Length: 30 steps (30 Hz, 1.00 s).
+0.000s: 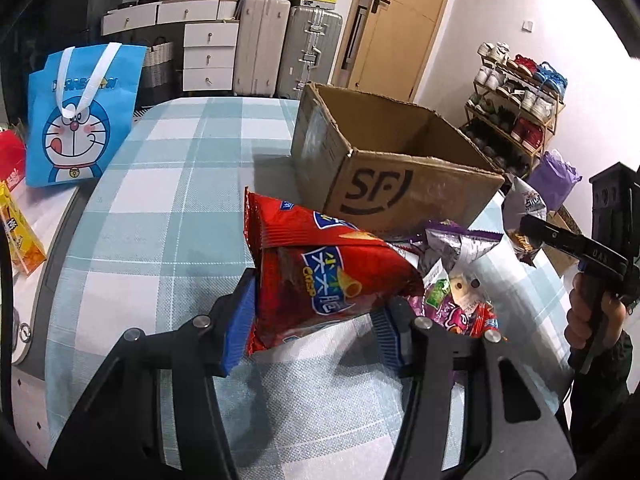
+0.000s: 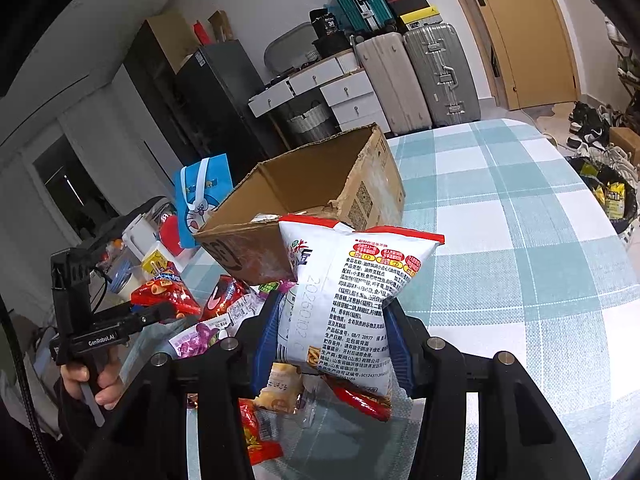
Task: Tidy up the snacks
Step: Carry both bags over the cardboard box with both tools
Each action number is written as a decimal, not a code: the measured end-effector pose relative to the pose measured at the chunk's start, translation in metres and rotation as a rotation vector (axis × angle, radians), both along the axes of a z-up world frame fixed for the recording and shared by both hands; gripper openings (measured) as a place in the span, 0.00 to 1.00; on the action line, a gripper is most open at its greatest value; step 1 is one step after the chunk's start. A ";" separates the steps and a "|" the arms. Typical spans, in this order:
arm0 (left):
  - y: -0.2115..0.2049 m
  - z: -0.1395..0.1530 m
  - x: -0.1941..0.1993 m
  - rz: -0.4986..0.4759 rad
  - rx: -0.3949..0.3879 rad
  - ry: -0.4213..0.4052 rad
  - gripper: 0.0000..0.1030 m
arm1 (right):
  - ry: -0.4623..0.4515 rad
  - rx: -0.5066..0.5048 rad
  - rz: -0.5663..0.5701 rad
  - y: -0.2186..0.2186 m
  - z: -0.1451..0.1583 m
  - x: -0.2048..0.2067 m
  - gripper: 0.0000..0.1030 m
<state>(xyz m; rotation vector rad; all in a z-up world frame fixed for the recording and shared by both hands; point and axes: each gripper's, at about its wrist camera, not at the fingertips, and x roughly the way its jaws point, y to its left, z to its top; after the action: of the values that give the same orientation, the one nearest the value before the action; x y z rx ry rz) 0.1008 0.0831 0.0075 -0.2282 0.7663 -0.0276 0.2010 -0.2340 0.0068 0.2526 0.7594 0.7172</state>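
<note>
- Left claw (image 1: 316, 320): blue pads closed on the lower part of a red crisp bag (image 1: 320, 268). Bag glossy, puffed, crimped top seam, blue-and-white label with a cone snack drawn on it. It is held clear of the tabletop (image 1: 168, 200), just in front of the cardboard box (image 1: 384, 168).
- Right claw (image 2: 330, 332): pads pinch the sides of a white snack bag (image 2: 352, 292). Back panel faces the camera: dense black print, red and yellow badges, red top edge, printed date code down one side. Bag upright, in front of the box's near corner.
- Snack pile (image 1: 452, 280): purple, silver and red packets heaped against the box's near side, on the checked cloth.
- Box: brown, open-topped, flaps torn, black "SF" mark on one wall. Contents cannot be seen.
- Blue cartoon tote (image 1: 84, 116): upright, well to the left of the box.
</note>
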 end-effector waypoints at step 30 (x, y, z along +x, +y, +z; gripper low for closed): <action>-0.035 0.052 -0.006 -0.030 0.030 -0.133 0.50 | -0.119 -0.037 0.067 0.018 0.034 -0.019 0.47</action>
<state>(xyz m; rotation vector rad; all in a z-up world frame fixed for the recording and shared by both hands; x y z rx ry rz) 0.0945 0.0478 0.0594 -0.1848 0.6375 -0.0589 0.1820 -0.2158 0.0409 0.1495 0.6699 0.7741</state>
